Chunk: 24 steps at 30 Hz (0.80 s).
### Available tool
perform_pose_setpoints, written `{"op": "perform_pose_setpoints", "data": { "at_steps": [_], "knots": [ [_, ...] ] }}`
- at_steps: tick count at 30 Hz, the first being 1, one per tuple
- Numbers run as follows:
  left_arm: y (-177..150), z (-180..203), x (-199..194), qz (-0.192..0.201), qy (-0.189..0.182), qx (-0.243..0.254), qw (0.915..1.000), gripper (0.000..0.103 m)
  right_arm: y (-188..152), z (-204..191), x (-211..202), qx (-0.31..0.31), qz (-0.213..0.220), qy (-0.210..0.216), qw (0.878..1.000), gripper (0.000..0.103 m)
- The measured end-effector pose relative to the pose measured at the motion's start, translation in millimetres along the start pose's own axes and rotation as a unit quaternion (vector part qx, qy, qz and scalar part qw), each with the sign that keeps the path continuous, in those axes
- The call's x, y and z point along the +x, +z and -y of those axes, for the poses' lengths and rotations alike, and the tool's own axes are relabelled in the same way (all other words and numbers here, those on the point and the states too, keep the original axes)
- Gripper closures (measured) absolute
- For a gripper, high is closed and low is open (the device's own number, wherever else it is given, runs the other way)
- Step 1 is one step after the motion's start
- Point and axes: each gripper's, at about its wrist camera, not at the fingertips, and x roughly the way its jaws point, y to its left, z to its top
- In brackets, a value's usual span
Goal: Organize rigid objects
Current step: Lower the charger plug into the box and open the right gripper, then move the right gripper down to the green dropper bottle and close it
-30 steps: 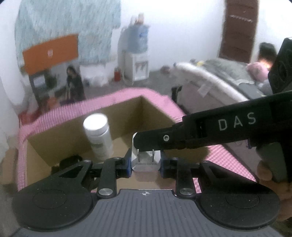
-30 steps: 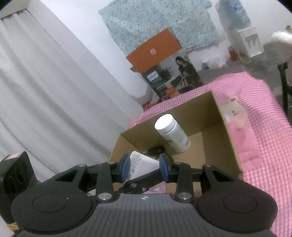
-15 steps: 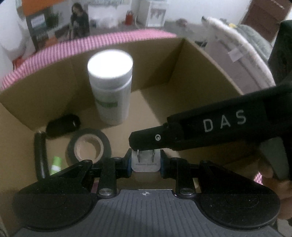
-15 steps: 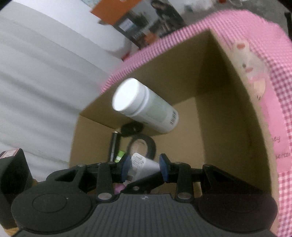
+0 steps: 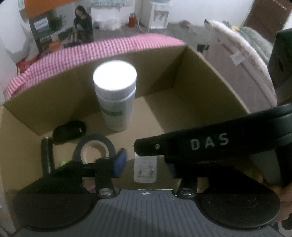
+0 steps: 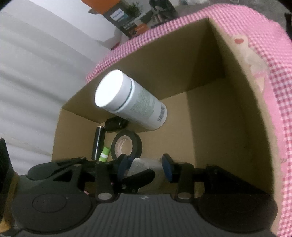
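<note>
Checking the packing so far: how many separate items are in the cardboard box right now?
6 visible: white bottle standing at the back wall, black cap-like piece and black cylinder left, green tube beside it, tape roll centre, white plug adapter nearest. Grippers may hide more.

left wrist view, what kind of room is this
Probably a lived-in bedroom or studio at home: a bed with bedding on the right, a water dispenser against the far wall, and a pink checked cloth under the cardboard box.

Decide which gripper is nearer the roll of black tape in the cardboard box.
Left. The left gripper has one finger beside the roll of black tape; the right gripper sits farther to its side.
</note>
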Motion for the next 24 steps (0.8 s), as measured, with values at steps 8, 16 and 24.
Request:
{"op": "perform_pose_setpoints", "data": {
  "at_steps": [8,16,24],
  "knots": [
    [-16.2,4.1,-65.8,0.094,0.002,0.004,0.9956,0.014,-17.0,-22.3,-63.7,-0.045,0.105,0.015,0.993,0.048],
    [-53.8,7.0,-117.7,0.17,0.014,0.004,0.9853,0.003,-72.6,-33.1,-138.4,-0.079,0.203,0.043,0.975,0.044],
    [-105.6,16.9,-110.8,0.185,0.036,0.011,0.9821,0.003,-131.8,-38.7,-146.9,-0.106,0.232,0.04,0.966,0.044]
  ]
}}
